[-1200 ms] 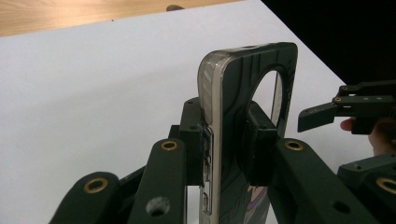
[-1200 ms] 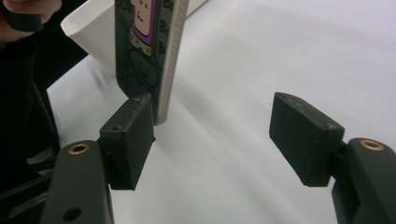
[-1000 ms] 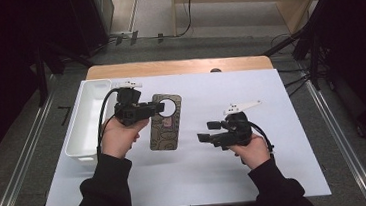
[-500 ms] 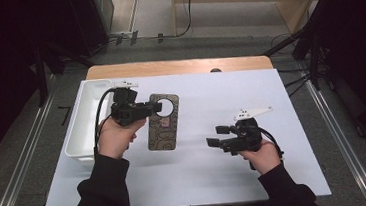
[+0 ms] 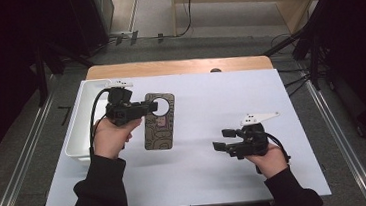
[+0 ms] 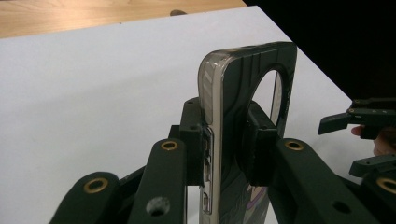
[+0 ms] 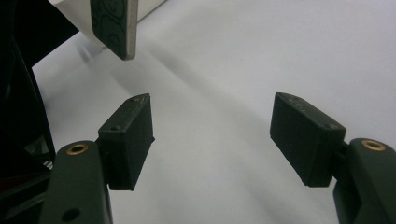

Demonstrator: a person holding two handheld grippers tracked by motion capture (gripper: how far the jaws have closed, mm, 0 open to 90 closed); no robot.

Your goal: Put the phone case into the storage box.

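**PHONE CASE HELD BY LEFT GRIPPER; RIGHT GRIPPER WITHDRAWN**

**High view.** Found the phone case (image 5: 158,121) left of centre over the white sheet (image 5: 220,94), just right of the white bin (image 5: 80,124). Gripped at its far end, beside the round camera opening, by the left gripper (image 5: 146,106). Located the right gripper (image 5: 223,139) near and to the right, well apart from the case. Compared with a second earlier: right gripper drawn back toward the near right, away from the case; left gripper and case barely shifted. Judged from this that the case was carried by the left gripper alone and the right was free for the next step.

**Left gripper view.** Confirmed pads pressed narrow on both faces of the case (image 6: 243,116), seen edge-on, at the rim of the opening. Noted the right gripper (image 6: 355,140) farther off at the right edge.

**Right gripper view.** Showed the right gripper (image 7: 212,135) spread wide with nothing between the pads, bare sheet below. Showed the free end of the case (image 7: 114,25) at top left, apparently clear of the sheet.

**Markings.** Observed a curved line pattern and a purplish patch on the case back; read no brand, label or writing.
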